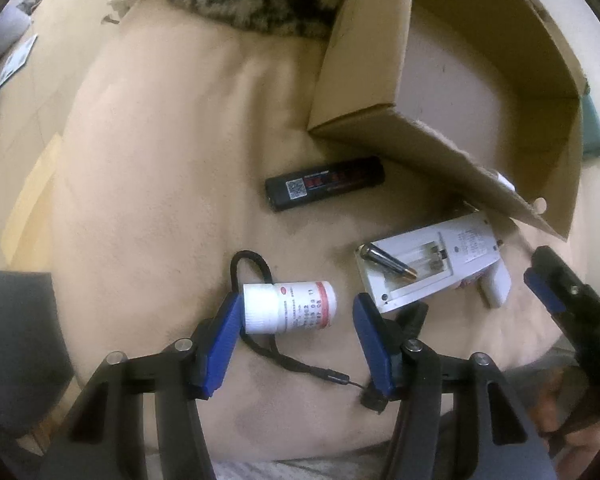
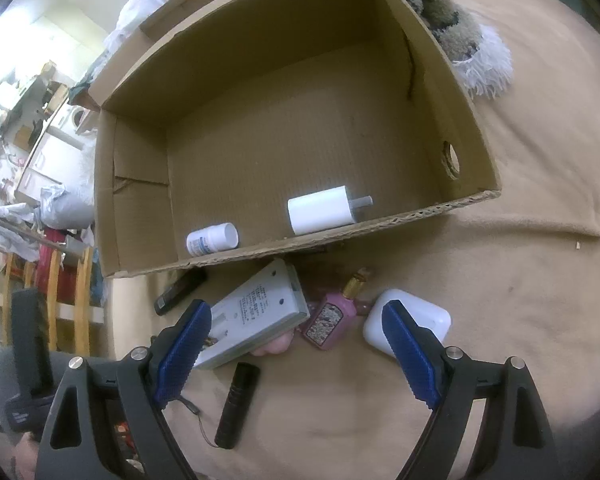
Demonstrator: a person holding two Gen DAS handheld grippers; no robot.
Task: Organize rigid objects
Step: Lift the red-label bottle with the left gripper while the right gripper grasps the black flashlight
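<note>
The white pill bottle is lying on the beige blanket between the left tongs, whose pads are standing apart, one touching its cap. At two o'clock the remote is resting; the right tongs are gaping empty below the cardboard box.

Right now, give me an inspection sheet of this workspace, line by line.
Surface: beige blanket, wrinkled.
Job's things: cardboard box holds a white charger and a small white bottle; outside it lie a pill bottle, remote, black stick, black flashlight, pink perfume bottle and white earbud case.
Clutter: fuzzy patterned item beside the box.
Grippers: left gripper open around the pill bottle, one pad at its cap; right gripper open, empty.
Cables: black lanyard cord under the pill bottle.
Surroundings: cluttered shelves, blurred.
</note>
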